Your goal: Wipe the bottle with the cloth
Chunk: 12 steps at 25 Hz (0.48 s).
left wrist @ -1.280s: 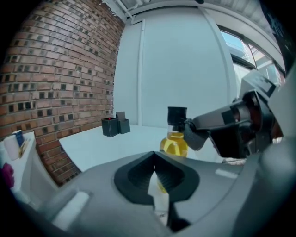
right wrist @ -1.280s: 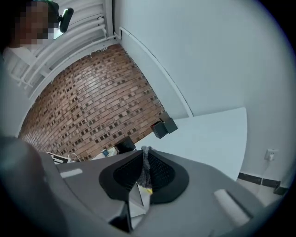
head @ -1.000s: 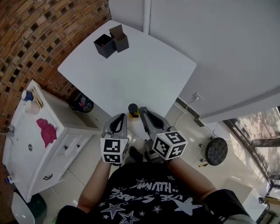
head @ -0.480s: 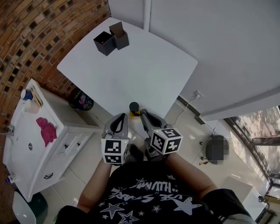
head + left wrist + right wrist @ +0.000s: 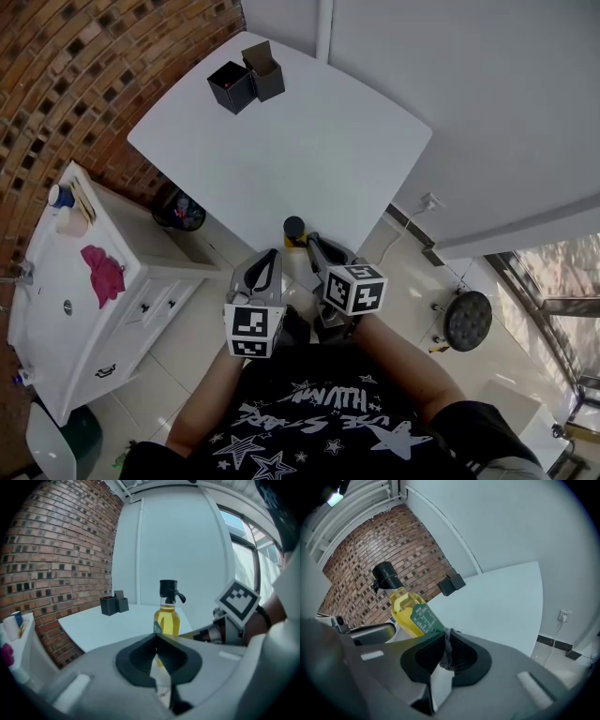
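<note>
The bottle [image 5: 405, 612] stands upright on the table [image 5: 309, 141], right at its near edge and just ahead of both grippers. The cloth [image 5: 447, 652] is already picked up. The right gripper [image 5: 446, 633] has its jaws closed on it, and a thin grey strip shows pinched between the pads. That gripper sits close beside the bottle, but no view shows whether the cloth touches the bottle. I judge the wiping itself is mostly or wholly left to do, since nothing on the bottle shows a wiped area. The left gripper [image 5: 155, 635] has its jaws pressed together with nothing between them. It points at the bottle without holding it, so the bottle stands unsupported. A sideways wipe could tip it off the edge unless this gripper steadies it.

The bottle is clear plastic or glass with a rounded body, filled with yellow liquid that looks like oil. A black cap [image 5: 386, 576] with a small spout tops its narrow neck, and a green printed label [image 5: 424, 618] covers one side. The surface looks smooth and glossy, and probably slick. The cloth looks soft and nubbly, bunched into a narrow fold.

The table is matte white with a rounded-square top, and it is bare except for two small black open boxes [image 5: 246, 80] at the far corner. To the left are a white cabinet [image 5: 141, 281] with a crumpled pink rag [image 5: 101, 272] on top, and a rough red brick wall [image 5: 75, 75]. The floor [image 5: 197, 328] is pale tile.
</note>
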Tool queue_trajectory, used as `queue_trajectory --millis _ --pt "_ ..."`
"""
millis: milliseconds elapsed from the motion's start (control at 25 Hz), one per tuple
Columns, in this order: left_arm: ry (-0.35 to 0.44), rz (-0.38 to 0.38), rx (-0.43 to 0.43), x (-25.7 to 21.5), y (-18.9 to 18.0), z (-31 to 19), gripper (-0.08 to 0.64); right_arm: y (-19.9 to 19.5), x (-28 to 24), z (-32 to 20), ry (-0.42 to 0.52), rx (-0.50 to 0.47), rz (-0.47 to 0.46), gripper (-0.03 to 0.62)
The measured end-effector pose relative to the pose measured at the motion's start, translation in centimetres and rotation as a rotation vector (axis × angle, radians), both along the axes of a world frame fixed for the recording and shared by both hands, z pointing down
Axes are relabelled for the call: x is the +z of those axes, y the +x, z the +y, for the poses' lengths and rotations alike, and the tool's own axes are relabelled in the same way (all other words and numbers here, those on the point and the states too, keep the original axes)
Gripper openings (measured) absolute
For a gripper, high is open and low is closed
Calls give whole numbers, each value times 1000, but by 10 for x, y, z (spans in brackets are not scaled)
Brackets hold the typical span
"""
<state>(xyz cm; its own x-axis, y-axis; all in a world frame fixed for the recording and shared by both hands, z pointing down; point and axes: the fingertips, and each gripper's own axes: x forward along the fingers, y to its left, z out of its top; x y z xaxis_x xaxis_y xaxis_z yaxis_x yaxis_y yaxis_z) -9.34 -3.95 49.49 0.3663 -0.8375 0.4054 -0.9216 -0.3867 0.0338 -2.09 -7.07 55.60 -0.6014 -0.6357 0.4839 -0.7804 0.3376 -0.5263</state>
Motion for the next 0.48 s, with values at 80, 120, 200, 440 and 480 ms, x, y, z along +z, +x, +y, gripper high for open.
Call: queue_trajectory --millis 80,120,200,440,480 --pt "6 -4 0 0 0 1 5 0 7 0 -17 -5 9 35" --pt "4 -4 3 0 0 2 7 -1 9 0 -21 -8 16 35" --pt "0 -5 6 0 2 2 20 -2 14 0 -24 -16 29 35" --pt "3 1 -6 -3 4 2 20 1 19 -3 -19 -28 48 35" --pt "-3 9 -7 -3 5 3 20 3 17 -4 -13 -24 52 35"
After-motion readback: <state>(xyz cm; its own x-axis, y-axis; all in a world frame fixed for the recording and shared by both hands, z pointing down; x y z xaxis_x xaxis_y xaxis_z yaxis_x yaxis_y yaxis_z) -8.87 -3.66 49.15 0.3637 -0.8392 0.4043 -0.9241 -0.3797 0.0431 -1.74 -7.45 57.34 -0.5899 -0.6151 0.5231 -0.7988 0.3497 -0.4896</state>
